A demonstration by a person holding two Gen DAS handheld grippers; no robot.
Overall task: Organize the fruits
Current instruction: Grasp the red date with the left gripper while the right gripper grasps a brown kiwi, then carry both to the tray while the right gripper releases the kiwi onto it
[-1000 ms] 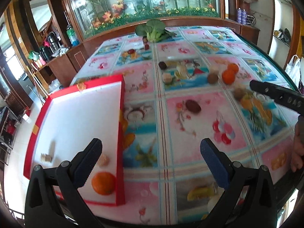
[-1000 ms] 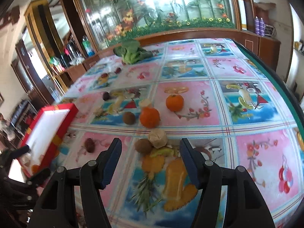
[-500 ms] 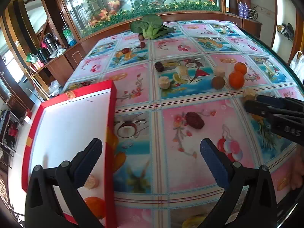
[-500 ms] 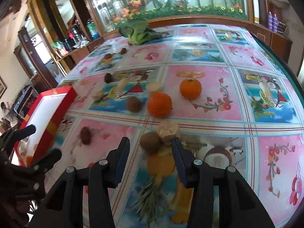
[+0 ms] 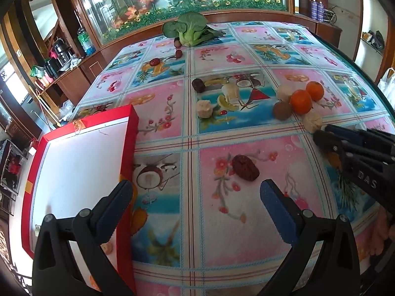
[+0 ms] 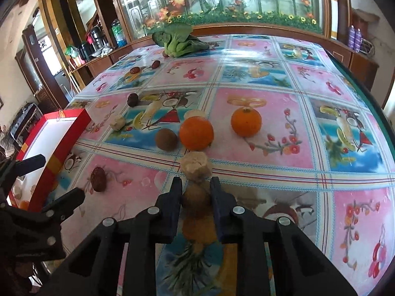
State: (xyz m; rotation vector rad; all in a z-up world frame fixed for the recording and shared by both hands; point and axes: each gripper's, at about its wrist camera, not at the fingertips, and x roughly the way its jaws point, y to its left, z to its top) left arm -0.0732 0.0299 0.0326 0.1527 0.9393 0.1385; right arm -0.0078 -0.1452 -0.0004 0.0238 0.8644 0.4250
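Observation:
My right gripper [image 6: 196, 185] is shut on a small brown fruit [image 6: 196, 197] lying on the tablecloth, just behind a beige fruit piece [image 6: 196, 166]. Two oranges [image 6: 196, 133] [image 6: 246, 122] and another brown fruit [image 6: 166, 138] lie beyond. My left gripper [image 5: 195, 194] is open and empty, above the table beside the red tray [image 5: 128, 133], which holds an orange and small pieces near its front. A dark red date [image 5: 244, 171] lies just ahead of it. In the left wrist view the right gripper [image 5: 321, 135] touches the fruit cluster [image 5: 300, 101].
More beige pieces [image 5: 204, 108] and dark fruits [image 5: 198, 85] are scattered mid-table. A green vegetable [image 5: 190, 28] lies at the far edge. A wooden counter and glass wall stand behind the table. The table's right edge [image 6: 370, 93] is green-rimmed.
My right gripper moved forward and down and closed on the small brown fruit. My left gripper moved forward along the tray, staying open.

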